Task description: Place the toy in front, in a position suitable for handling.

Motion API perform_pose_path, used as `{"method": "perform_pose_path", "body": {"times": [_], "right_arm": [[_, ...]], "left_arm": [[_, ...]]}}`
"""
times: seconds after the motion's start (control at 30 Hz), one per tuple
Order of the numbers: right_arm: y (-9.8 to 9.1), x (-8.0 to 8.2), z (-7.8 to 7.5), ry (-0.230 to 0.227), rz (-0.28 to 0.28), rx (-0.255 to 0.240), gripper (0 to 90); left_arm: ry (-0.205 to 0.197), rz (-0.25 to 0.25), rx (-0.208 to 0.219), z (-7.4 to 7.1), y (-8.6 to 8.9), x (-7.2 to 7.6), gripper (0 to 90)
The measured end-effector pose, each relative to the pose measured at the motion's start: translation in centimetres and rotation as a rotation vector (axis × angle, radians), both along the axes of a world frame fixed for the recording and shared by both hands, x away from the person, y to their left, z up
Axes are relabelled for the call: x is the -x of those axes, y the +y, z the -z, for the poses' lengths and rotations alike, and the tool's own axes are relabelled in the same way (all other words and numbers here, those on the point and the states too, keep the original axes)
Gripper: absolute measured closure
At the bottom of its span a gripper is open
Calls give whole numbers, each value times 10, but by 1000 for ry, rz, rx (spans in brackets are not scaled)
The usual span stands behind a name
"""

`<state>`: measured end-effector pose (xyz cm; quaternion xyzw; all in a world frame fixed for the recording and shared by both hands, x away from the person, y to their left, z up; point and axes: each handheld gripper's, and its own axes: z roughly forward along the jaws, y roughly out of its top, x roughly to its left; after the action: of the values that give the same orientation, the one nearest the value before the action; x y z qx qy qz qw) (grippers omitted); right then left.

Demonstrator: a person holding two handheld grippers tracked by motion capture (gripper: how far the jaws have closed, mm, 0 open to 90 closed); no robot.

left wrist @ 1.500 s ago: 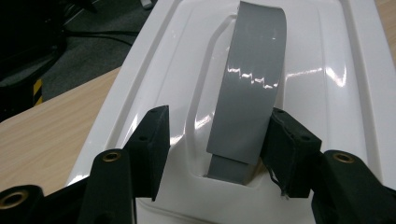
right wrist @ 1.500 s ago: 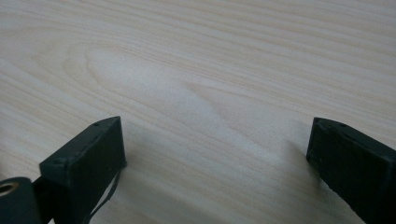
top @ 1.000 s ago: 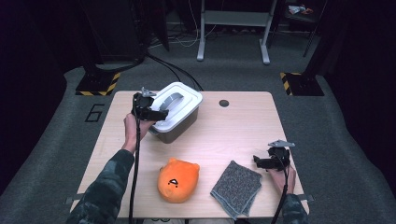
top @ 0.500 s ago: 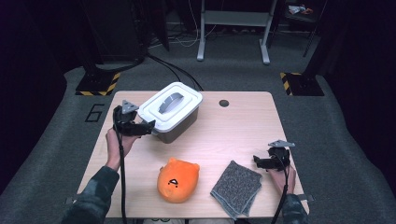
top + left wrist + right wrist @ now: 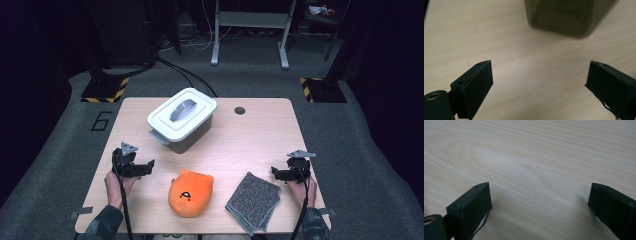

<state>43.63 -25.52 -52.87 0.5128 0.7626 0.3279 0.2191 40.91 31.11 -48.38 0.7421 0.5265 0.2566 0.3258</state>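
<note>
A dark bin with a white lid and grey handle (image 5: 182,120) stands at the back left of the wooden table (image 5: 250,140). Its dark wall (image 5: 566,17) appears blurred at the top of the left gripper view. My left gripper (image 5: 149,167) (image 5: 539,75) hovers low over bare wood near the front left. Its jaws have just been opening, with nothing between them. An orange plush toy (image 5: 190,192) lies at the front centre, and a grey cloth (image 5: 252,200) lies to its right. My right gripper (image 5: 275,173) (image 5: 539,195) rests open beside the cloth over bare wood.
A small round hole (image 5: 240,110) sits in the tabletop behind the centre. Cables trail from both grippers toward the near edge. Dark carpet, stand legs and yellow-black striped blocks lie beyond the table.
My left gripper has drawn away from the bin's left side, moving toward the near left of the table and lower. The right gripper has stayed put.
</note>
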Motion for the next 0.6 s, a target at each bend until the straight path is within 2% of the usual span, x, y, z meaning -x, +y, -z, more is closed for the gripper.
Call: {"method": "perform_pose_path", "body": {"times": [0.07, 0.23, 0.33, 0.43, 0.5, 0.6], "right_arm": [[0, 0, 0, 0, -1, 0, 39], [0, 0, 0, 0, 1, 1, 40], [0, 0, 0, -1, 3, 1, 40], [0, 0, 0, -1, 4, 1, 40], [0, 0, 0, -1, 5, 1, 42], [0, 0, 0, -2, 10, 0, 45]], "left_arm": [[35, 1, 1, 15, 2, 2, 64], [74, -18, 7, 37, 5, 3, 69], [63, -46, 33, 44, 8, 3, 84], [52, -47, 22, 45, 9, 3, 74], [29, -49, 25, 48, 8, 3, 63], [33, -38, 25, 48, 9, 4, 62]]}}
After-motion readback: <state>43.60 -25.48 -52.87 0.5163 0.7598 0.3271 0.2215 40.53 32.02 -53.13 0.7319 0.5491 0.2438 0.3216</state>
